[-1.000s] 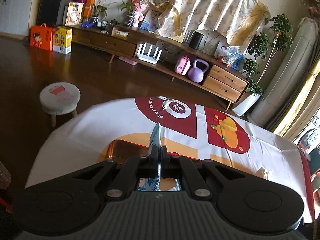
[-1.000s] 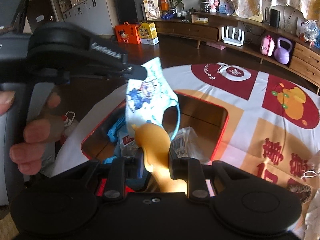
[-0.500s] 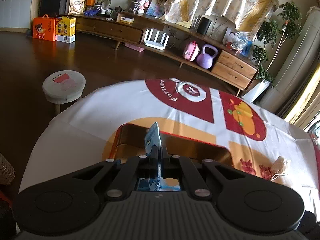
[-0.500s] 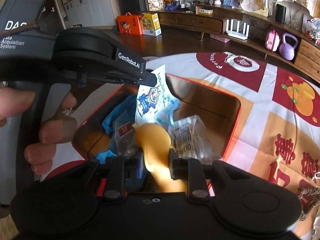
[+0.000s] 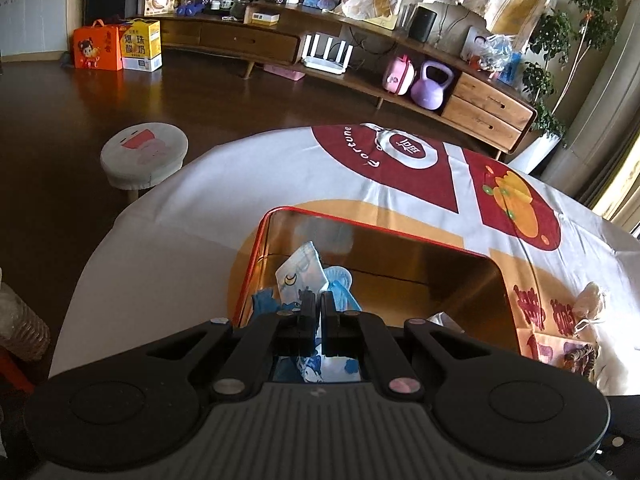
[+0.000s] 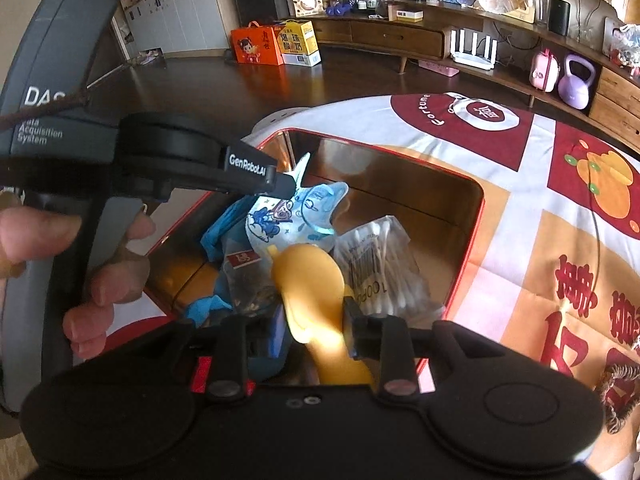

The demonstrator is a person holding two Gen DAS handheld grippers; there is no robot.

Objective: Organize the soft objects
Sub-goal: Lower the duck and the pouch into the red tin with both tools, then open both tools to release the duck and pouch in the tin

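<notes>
A red-rimmed tin box (image 5: 400, 232) (image 6: 476, 216) with a gold inside stands on the table. My left gripper (image 5: 316, 300) (image 6: 290, 188) is shut on a blue-and-white printed face mask (image 5: 302, 272) (image 6: 288, 216) and holds it down inside the box. My right gripper (image 6: 312, 312) is shut on a soft yellow object (image 6: 312, 280) at the box's near edge. In the box lie a bag of cotton swabs (image 6: 380, 260), blue gloves (image 6: 218, 236) and a small clear bag (image 6: 244, 276).
The table has a white, red and orange cloth (image 5: 400, 152). A small pale pouch (image 5: 592, 300) and a woven item (image 6: 616, 392) lie on it to the right. A round stool (image 5: 144, 156) stands on the floor beyond the table's left edge.
My left gripper has lowered the mask from above the box down into it. The mask now sags onto the contents. My right gripper has moved a little closer with the yellow object.
</notes>
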